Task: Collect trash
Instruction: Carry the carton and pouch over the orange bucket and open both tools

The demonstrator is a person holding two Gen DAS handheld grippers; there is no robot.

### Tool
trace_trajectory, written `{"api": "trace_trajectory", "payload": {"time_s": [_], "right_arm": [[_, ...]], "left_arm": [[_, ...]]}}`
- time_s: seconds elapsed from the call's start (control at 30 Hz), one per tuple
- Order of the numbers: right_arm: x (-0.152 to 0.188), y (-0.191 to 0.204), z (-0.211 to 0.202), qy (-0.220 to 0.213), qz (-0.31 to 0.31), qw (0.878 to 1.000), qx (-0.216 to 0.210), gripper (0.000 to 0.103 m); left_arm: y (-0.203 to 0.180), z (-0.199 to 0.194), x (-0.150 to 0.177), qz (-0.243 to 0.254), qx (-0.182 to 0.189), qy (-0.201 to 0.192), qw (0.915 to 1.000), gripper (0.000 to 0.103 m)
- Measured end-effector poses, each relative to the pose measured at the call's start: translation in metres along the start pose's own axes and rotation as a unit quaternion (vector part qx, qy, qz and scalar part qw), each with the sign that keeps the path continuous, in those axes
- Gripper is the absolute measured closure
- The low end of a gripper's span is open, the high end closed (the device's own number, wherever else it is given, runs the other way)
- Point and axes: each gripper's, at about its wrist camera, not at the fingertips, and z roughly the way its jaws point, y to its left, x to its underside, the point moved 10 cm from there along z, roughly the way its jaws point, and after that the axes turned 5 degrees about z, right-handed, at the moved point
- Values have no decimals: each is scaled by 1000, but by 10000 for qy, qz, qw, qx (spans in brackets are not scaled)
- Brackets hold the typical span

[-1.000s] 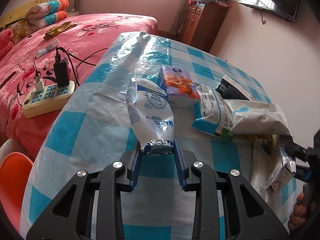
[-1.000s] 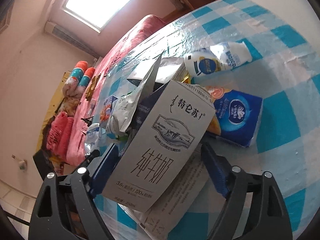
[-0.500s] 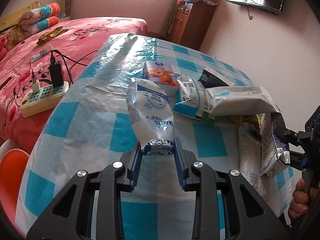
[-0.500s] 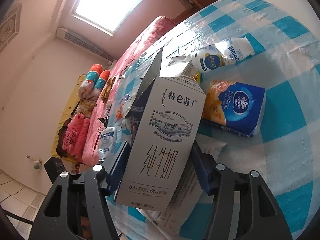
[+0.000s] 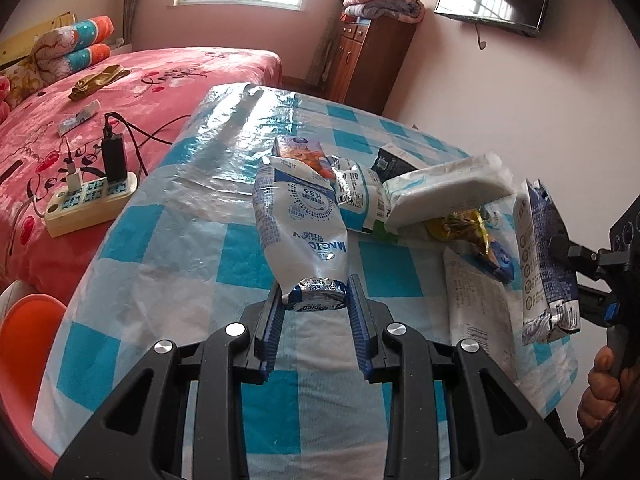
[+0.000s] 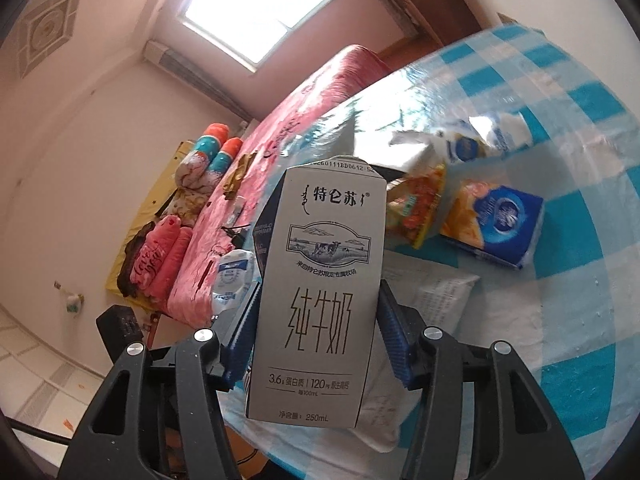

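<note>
My left gripper (image 5: 315, 306) is shut on the cap end of a white and blue yogurt pouch (image 5: 300, 224), held above the blue checked tablecloth (image 5: 168, 248). My right gripper (image 6: 316, 324) is shut on a grey milk carton (image 6: 320, 292), lifted off the table; the carton also shows at the right in the left wrist view (image 5: 544, 256). More trash lies on the table: a blue and orange tissue pack (image 6: 492, 220), a white pouch (image 5: 444, 188), a yellow snack wrapper (image 5: 468, 228) and another yogurt pouch (image 6: 480, 140).
A printed white bag (image 5: 480, 300) lies flat near the table's right edge. A power strip (image 5: 88, 200) with chargers sits on the pink bed (image 5: 140, 80) to the left. An orange stool (image 5: 24, 352) stands at the lower left. A wooden cabinet (image 5: 368, 64) stands behind.
My right gripper has lifted the milk carton up and away from the pile and closed tighter on it. My left gripper has pulled back slightly with the yogurt pouch still in it.
</note>
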Motion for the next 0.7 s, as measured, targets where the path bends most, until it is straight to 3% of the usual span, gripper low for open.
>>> {"api": "trace_trajectory", "payload": {"time_s": [0.33, 0.57, 0.7], "right_arm": [[8, 48, 13, 160, -481, 9986, -174, 47], [32, 104, 60, 828, -793, 9915, -611, 47], [59, 146, 98, 1404, -1020, 9800, -970, 47]], "left_arm": [[19, -35, -2, -130, -28, -331, 9994, 70], [62, -64, 10, -419, -390, -468, 9973, 70], [108, -86, 31, -704, -891, -451, 9925, 70]]}}
